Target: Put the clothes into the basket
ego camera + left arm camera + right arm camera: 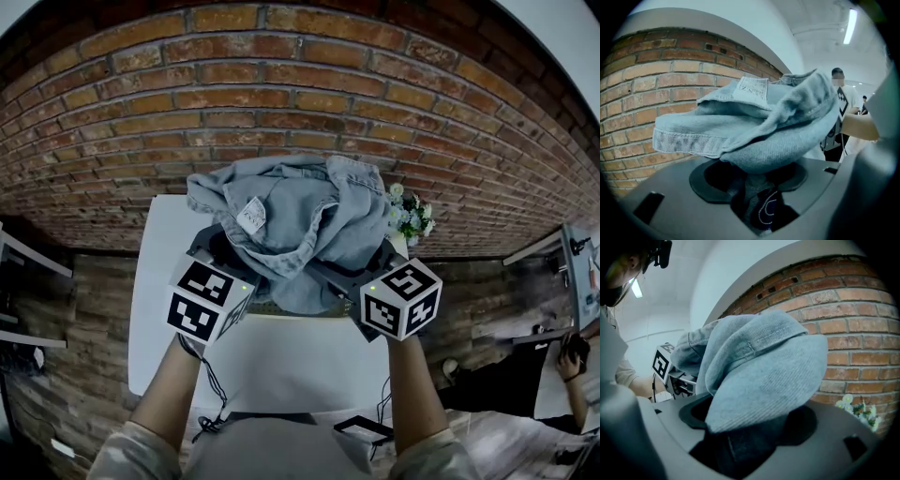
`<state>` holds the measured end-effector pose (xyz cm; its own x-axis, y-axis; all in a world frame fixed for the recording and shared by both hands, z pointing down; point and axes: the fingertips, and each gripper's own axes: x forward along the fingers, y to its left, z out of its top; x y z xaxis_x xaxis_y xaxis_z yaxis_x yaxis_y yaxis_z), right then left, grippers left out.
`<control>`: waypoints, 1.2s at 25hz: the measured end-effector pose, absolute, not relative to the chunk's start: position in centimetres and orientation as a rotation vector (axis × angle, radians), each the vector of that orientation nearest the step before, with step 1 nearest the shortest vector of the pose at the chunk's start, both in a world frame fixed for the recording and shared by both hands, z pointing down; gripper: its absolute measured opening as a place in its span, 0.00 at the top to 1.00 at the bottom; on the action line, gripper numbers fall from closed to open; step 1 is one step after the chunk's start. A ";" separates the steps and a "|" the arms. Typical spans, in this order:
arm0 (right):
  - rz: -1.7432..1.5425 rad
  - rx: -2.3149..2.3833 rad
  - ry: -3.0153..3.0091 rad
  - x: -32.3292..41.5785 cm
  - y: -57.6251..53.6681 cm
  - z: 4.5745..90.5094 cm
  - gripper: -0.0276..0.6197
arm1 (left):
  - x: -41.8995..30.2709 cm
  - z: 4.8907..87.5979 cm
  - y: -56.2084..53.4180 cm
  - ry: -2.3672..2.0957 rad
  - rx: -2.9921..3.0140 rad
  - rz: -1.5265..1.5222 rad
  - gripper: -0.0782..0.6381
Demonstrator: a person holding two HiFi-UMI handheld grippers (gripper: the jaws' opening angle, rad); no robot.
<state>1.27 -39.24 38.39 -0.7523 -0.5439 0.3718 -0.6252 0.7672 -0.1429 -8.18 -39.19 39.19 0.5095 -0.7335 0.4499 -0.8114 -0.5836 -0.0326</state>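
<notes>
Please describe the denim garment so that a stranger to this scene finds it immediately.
Look at the red brick wall, then the white table before it. Bunched above the table's far edge is the denim garment: pale blue, with a white label, much larger than the white flowers beside it.

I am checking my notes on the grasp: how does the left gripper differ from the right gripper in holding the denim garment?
The left gripper grips the denim garment on the side with its white label; the right gripper grips a plain fold. White flowers stand close to the right gripper, none close to the left gripper. Shared: both are shut on the same garment.
</notes>
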 end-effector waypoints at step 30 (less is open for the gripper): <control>0.903 0.842 -1.987 2.2 -39.8 57.6 0.39 | -8.2 57.8 -40.0 -1.030 2.009 1.238 0.58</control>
